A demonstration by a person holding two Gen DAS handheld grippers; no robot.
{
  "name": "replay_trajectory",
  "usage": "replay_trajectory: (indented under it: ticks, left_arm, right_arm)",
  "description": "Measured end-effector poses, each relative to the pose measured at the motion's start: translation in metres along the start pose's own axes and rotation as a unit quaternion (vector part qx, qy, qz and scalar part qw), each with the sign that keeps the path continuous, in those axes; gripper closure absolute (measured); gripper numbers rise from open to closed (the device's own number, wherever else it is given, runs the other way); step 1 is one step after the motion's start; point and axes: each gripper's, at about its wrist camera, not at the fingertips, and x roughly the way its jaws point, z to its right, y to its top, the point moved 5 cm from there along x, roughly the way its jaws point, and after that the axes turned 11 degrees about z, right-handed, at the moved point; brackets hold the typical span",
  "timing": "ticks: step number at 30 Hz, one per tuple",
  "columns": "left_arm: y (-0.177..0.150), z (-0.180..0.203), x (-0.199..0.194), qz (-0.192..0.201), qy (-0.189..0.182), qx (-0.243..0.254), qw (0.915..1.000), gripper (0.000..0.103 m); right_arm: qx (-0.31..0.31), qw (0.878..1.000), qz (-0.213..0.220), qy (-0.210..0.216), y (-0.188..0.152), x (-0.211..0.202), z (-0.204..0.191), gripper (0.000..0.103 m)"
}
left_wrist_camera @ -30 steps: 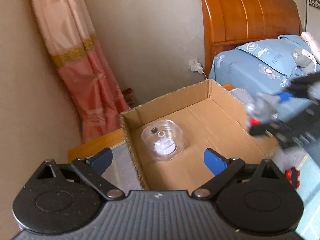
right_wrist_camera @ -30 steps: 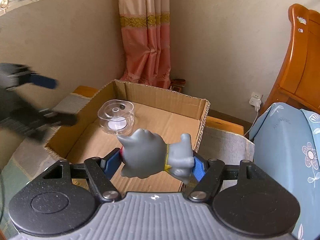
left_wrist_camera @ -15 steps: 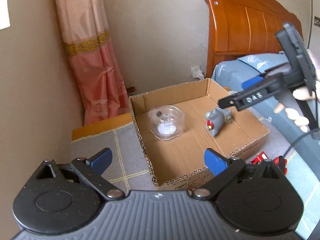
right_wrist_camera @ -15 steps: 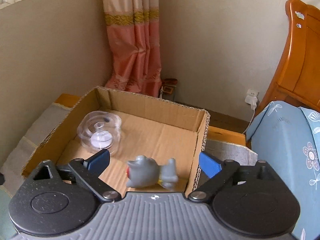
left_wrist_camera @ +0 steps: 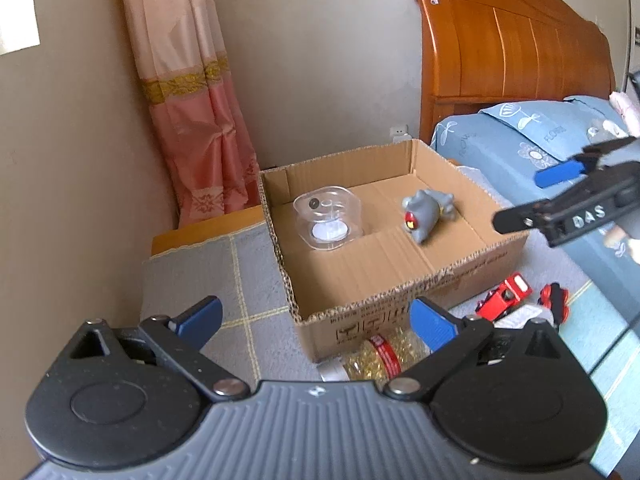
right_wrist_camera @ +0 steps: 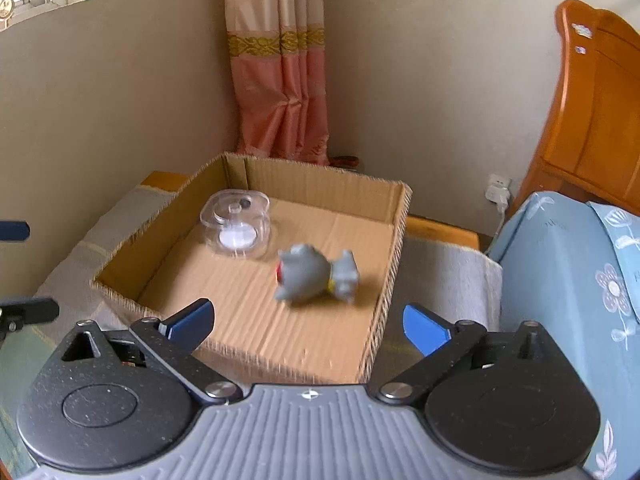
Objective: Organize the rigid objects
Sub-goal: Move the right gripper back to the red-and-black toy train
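Bedroom corner, beige walls, pink curtain [left_wrist_camera: 192, 120] far left, orange wooden headboard [left_wrist_camera: 512, 48] far right, blue floral bedding [right_wrist_camera: 580, 280] on the right; grey checked mat [left_wrist_camera: 224, 280] covers the surface under an open brown cardboard box [left_wrist_camera: 400, 308], which looks like the collection bin for the sort.

In the box: clear plastic lidded container [left_wrist_camera: 328, 216] far left, upright on its base; grey rubbery animal toy with a red mouth [left_wrist_camera: 426, 212] right of it, lying on its side, apart from the container; blurred in the right wrist view [right_wrist_camera: 316, 276], so probably not settled yet.

Left claw [left_wrist_camera: 316, 320]: blue pads spread wide, nothing between them; hovers near the box's near wall, likely lining up for the loose items. Right claw [right_wrist_camera: 306, 324]: equally wide apart, nothing held, above the near right edge of the box with the grey toy just beyond.

Outside the box, near right on the mat: red toy car [left_wrist_camera: 504, 298], second red and black toy [left_wrist_camera: 554, 300] beside it, gold crinkly pack with a red band [left_wrist_camera: 380, 354] against the box's near wall; partly hidden.

Count: box 1; items in it 2; items visible outside 3; claws 2, both free. Judgement: roughly under halfway; next pick is likely one of the red toys.
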Motion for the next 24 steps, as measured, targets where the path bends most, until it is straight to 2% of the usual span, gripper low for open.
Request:
replay_trajectory:
  ticks: [8,13,24]
  left_arm:
    - [-0.024,0.008,-0.016,0.007,0.019,-0.017,0.9997,0.003]
    - [-0.037,0.018,-0.022,0.012,0.026,-0.021,0.9994,0.003]
    - [-0.053,0.036,-0.02,-0.003,0.018,-0.019,0.9996,0.003]
  right_arm:
    - [0.025,0.999,0.019,-0.006,-0.053,-0.026,0.006,0.0]
    - [0.045,0.998,-0.012,-0.037,-0.077,-0.021,0.027,0.0]
    - [0.078,0.994,-0.049,-0.057,-0.105,-0.003,0.049,0.0]
